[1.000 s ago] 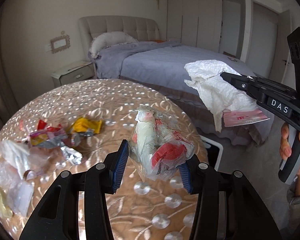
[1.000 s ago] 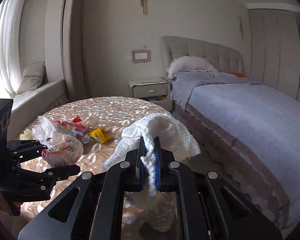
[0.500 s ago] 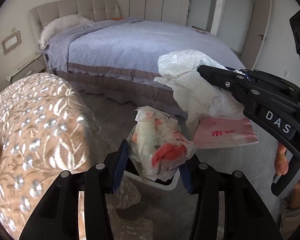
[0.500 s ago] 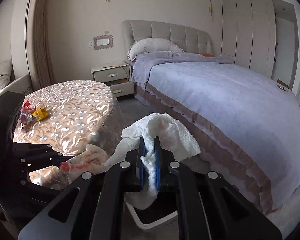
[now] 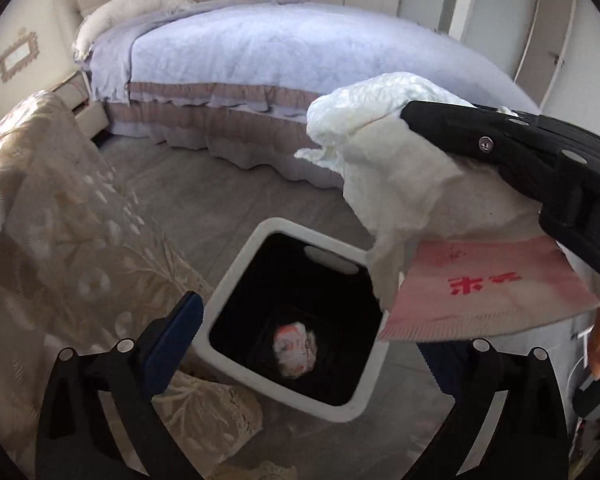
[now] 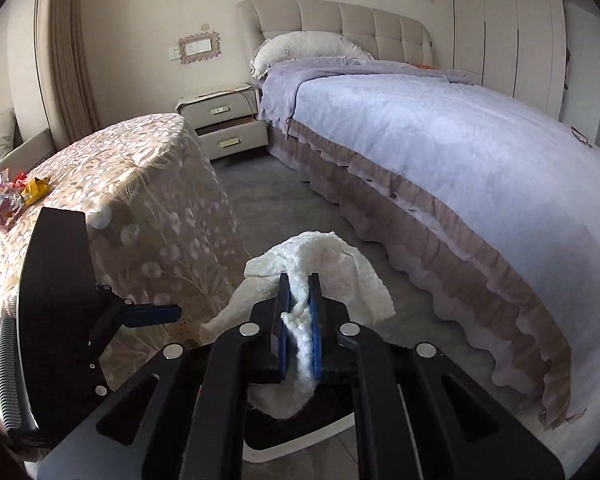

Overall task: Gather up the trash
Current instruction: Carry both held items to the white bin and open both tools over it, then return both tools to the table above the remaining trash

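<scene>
My left gripper (image 5: 308, 328) is open and empty above a white square trash bin (image 5: 236, 276) on the floor. A crumpled red-and-white wrapper (image 5: 295, 349) lies inside the bin. My right gripper (image 6: 299, 308) is shut on a white tissue wad (image 6: 328, 264); the left wrist view shows it (image 5: 384, 168) together with a pink packet (image 5: 496, 296), held just above the bin's right rim. The bin's rim (image 6: 300, 446) shows under the right gripper.
A round table with a beige floral cloth (image 6: 112, 184) stands left of the bin, with several coloured wrappers (image 6: 16, 194) on it. A bed with a lilac cover (image 6: 440, 140) lies to the right and behind. A nightstand (image 6: 224, 128) stands by the wall.
My left gripper moved from the table to above the bin, opened, and let the wrapper fall in. My right gripper came down over the bin with the tissue still held.
</scene>
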Tool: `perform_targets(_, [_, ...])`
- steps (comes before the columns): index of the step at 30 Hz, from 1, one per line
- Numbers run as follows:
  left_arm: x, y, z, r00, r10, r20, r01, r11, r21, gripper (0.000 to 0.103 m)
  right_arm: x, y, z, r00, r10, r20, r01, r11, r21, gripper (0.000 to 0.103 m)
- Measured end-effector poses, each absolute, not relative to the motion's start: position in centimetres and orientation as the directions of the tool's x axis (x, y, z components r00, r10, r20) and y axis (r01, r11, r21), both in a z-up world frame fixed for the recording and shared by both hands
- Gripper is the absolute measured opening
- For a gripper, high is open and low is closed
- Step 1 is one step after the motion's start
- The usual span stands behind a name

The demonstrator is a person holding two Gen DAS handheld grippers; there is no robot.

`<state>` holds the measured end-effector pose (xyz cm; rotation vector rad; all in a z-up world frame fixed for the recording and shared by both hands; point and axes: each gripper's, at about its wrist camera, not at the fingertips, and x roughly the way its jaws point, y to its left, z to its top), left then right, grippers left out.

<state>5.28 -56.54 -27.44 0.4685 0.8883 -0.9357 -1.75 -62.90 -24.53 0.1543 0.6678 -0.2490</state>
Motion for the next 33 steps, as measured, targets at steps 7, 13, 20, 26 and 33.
perform_targets(7, [5.5,-55.7,-27.8,0.330,-0.447,-0.832,0.834,0.551,0.035,0.098,-0.6,-63.9,-26.8,0.735,-0.138,-0.664,0.269,0.958,0.100,0.010])
perform_targets(13, [3.9,-54.1,-26.3,0.376,-0.474,-0.796,0.822,0.568,0.050,0.098,1.0,-63.3,-27.9,0.723,-0.079,-0.686,0.220,0.968,0.120,0.010])
perform_targets(20, [3.7,-53.2,-25.5,0.364,-0.488,-0.793,0.830,0.556,0.039,0.098,2.2,-61.8,-29.3,0.691,-0.055,-0.720,0.177,0.980,0.095,0.030])
perform_targets(26, [3.3,-53.2,-25.0,0.360,-0.496,-0.790,0.835,0.549,0.035,0.098,1.9,-61.1,-28.6,0.701,-0.097,-0.707,0.171,0.985,0.035,0.099])
perform_targets(33, [2.5,-52.7,-22.0,0.368,-0.556,-0.745,0.844,0.535,0.018,0.098,-0.2,-61.8,-25.5,0.744,-0.140,-0.654,0.236,0.970,0.061,0.099])
